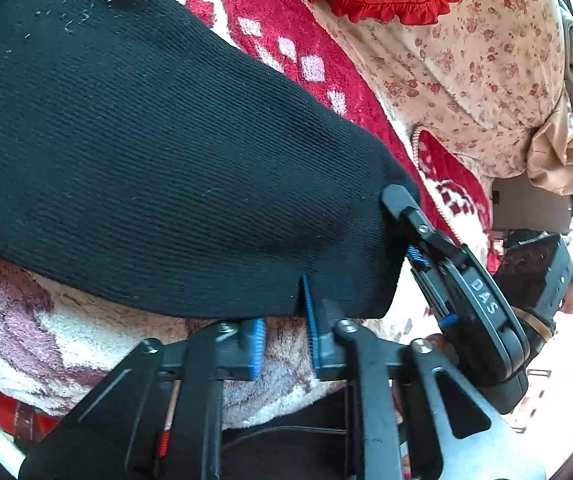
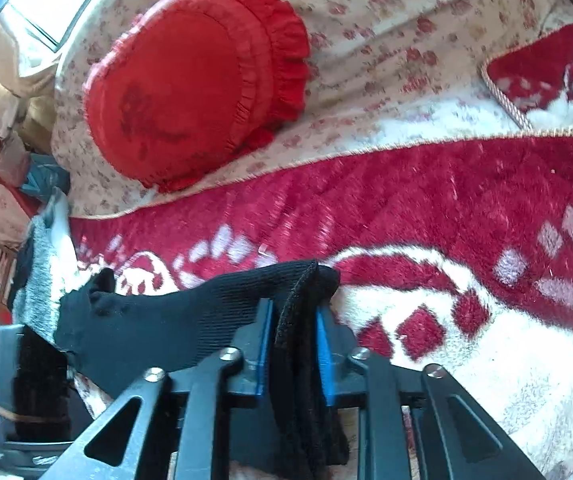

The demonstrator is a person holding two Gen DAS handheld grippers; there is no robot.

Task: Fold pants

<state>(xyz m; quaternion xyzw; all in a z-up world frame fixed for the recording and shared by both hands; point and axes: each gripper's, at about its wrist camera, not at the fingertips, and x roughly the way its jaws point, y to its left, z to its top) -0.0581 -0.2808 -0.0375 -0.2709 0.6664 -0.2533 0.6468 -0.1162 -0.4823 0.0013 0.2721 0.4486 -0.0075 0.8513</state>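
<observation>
We have the black pants (image 1: 158,168) off the bed for the most part, held up at one edge by both grippers over the red-and-white blanket (image 2: 466,208). Our right gripper (image 2: 295,344) is clamped on a doubled thickness of the black knit, its blue pads pressing the bunched cloth from either side, with a tail of fabric hanging down between the fingers. Our left gripper (image 1: 286,332) sits at the lower hem of the broad black panel; one blue pad lies against the cloth edge, and the other seems a little apart in that view, so we read it as closed down on the hem though the pinch itself is partly hidden (the other gripper shows just beside it, biting the same corner). Judging by this, we are early to midway: the edge is gathered and gripped at two points, layers already doubled at the right, but no neat folded stack lies on the blanket yet. What remains is to carry the edge over, lay it flat clear of the red frilled cushion (image 2: 190,84), and smooth it
</observation>
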